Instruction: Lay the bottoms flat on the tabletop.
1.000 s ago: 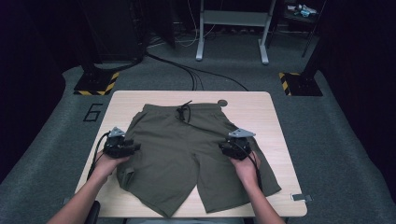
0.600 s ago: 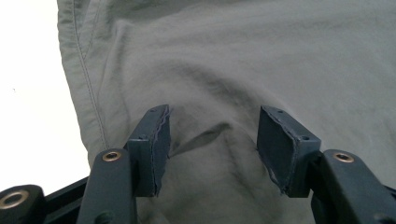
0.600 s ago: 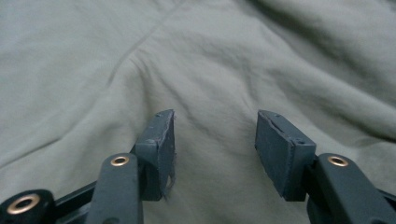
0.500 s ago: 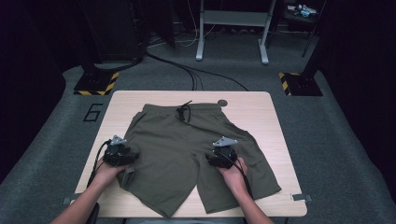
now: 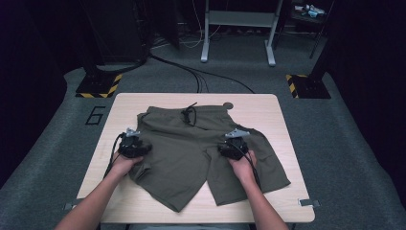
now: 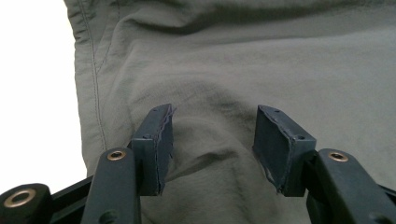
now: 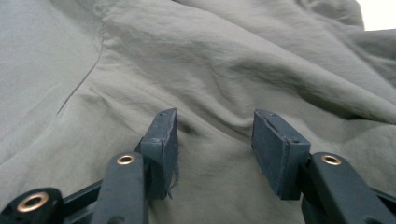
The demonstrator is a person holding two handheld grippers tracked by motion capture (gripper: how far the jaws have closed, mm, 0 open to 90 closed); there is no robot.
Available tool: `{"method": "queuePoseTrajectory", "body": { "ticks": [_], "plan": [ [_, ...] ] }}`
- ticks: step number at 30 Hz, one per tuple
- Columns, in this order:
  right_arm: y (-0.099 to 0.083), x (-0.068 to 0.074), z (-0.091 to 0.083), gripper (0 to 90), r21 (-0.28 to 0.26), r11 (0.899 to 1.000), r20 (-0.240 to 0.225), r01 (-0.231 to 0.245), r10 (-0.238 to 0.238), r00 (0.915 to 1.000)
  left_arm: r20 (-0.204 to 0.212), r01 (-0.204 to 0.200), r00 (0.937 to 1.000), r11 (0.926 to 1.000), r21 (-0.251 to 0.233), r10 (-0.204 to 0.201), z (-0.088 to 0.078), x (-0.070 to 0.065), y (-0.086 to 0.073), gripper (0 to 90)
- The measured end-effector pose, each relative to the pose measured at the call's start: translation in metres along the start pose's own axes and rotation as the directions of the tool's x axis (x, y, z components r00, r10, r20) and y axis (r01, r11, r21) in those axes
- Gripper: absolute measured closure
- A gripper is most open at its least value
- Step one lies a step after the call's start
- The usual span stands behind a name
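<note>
A pair of olive-green shorts (image 5: 191, 148) lies spread on the light wooden table (image 5: 268, 110), waistband and black drawstring (image 5: 188, 113) toward the far edge, legs toward me. My left gripper (image 5: 136, 143) rests on the shorts' left side near the outer seam; in the left gripper view it (image 6: 212, 140) stands open with a raised fold of fabric (image 6: 210, 135) between the pads. My right gripper (image 5: 233, 146) sits on the right leg; in the right gripper view it (image 7: 215, 140) is open over wrinkled cloth (image 7: 224, 84).
A small round disc (image 5: 228, 105) lies on the table by the waistband. Black stands with yellow-black striped bases (image 5: 98, 86) (image 5: 306, 84) flank the far corners, cables (image 5: 201, 76) run across the floor, and a grey metal frame (image 5: 238, 28) stands behind.
My right gripper has slid leftward and inward from the shorts' right edge, dragging the right leg into folds. My left gripper moved slightly nearer and inward on the left side.
</note>
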State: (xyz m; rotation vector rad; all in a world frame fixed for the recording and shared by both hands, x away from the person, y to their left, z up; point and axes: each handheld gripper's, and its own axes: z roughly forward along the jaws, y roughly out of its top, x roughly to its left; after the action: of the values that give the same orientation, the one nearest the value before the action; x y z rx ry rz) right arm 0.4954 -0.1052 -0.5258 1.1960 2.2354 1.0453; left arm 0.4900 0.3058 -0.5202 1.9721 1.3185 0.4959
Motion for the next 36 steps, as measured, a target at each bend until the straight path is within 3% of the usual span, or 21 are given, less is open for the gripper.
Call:
{"method": "queuePoseTrajectory", "body": {
  "ticks": [3, 5, 9, 11, 13, 14, 16, 20, 23, 27, 30, 31, 32, 35, 36],
  "plan": [
    [0.004, -0.013, 0.004, 50.9, 0.001, 1.0, 0.018, -0.024, 0.024, 0.9996, 0.044, 0.061, 0.9972, 0.9978, -0.027, -0.06, 0.007, 0.005, 0.005, 46.3],
    [0.005, -0.017, 0.006, 50.9, -0.002, 1.0, 0.017, -0.022, 0.022, 0.9996, 0.053, 0.067, 0.9964, 0.9977, -0.012, -0.066, 0.004, 0.005, 0.005, 45.9],
    [0.006, -0.013, 0.003, 52.8, 0.008, 0.999, 0.001, -0.04, 0.04, 0.9992, 0.052, 0.002, 0.9986, 0.9998, 0.019, -0.003, -0.009, 0.005, 0.001, 42.5],
    [0.008, -0.006, -0.001, 52.7, -0.013, 0.999, -0.007, -0.039, 0.039, 0.9992, 0.054, 0.005, 0.9985, 1.0, 0.005, -0.005, -0.014, 0.007, -0.003, 42.4],
    [0.011, 0.003, -0.006, 52.9, -0.022, 0.999, -0.012, -0.042, 0.042, 0.9991, 0.056, -0.012, 0.9984, 0.9994, 0.033, 0.01, -0.02, 0.009, -0.007, 41.3],
    [0.013, 0.007, -0.007, 53.0, -0.027, 0.999, -0.019, -0.038, 0.037, 0.9991, 0.054, -0.005, 0.9985, 0.9999, 0.014, 0.005, -0.022, 0.008, -0.01, 41.1],
    [0.016, 0.015, -0.01, 53.0, -0.029, 0.999, -0.033, -0.032, 0.031, 0.999, 0.062, -0.024, 0.9978, 0.9994, 0.026, 0.023, -0.027, 0.009, -0.013, 40.5],
    [0.02, 0.03, -0.013, 52.6, -0.04, 0.998, -0.07, -0.043, 0.04, 0.9968, 0.066, -0.108, 0.9923, 0.9931, 0.048, 0.104, -0.036, 0.01, -0.022, 38.5],
    [0.022, 0.046, -0.012, 52.3, -0.041, 0.999, -0.096, -0.035, 0.031, 0.9949, 0.057, -0.123, 0.9911, 0.9906, 0.059, 0.12, -0.044, 0.013, -0.029, 37.3],
    [0.025, 0.069, -0.008, 51.7, -0.054, 0.998, -0.138, -0.01, 0.002, 0.9904, 0.043, -0.101, 0.9941, 0.9933, 0.056, 0.099, -0.056, 0.017, -0.041, 36.9],
    [0.029, 0.088, -0.004, 51.6, -0.065, 0.998, -0.167, 0.018, -0.029, 0.9855, 0.045, -0.096, 0.9947, 0.992, 0.081, 0.093, -0.067, 0.023, -0.05, 36.8],
    [0.03, 0.093, -0.003, 51.3, -0.067, 0.997, -0.172, 0.035, -0.046, 0.984, 0.033, -0.066, 0.9974, 0.9953, 0.07, 0.064, -0.069, 0.023, -0.054, 36.9],
    [0.031, 0.099, -0.001, 51.3, -0.071, 0.997, -0.183, 0.038, -0.051, 0.9817, 0.031, -0.065, 0.9975, 0.9948, 0.078, 0.063, -0.073, 0.026, -0.056, 37.0],
    [0.034, 0.116, 0.005, 51.6, -0.069, 0.997, -0.216, 0.042, -0.056, 0.9748, 0.041, 0.002, 0.9991, 0.9985, 0.054, -0.005, -0.081, 0.031, -0.063, 37.1],
    [0.035, 0.12, 0.008, 51.7, -0.071, 0.995, -0.227, 0.063, -0.078, 0.9707, 0.044, 0.018, 0.9988, 0.9992, 0.035, -0.019, -0.083, 0.032, -0.063, 37.2]
  ]
}}
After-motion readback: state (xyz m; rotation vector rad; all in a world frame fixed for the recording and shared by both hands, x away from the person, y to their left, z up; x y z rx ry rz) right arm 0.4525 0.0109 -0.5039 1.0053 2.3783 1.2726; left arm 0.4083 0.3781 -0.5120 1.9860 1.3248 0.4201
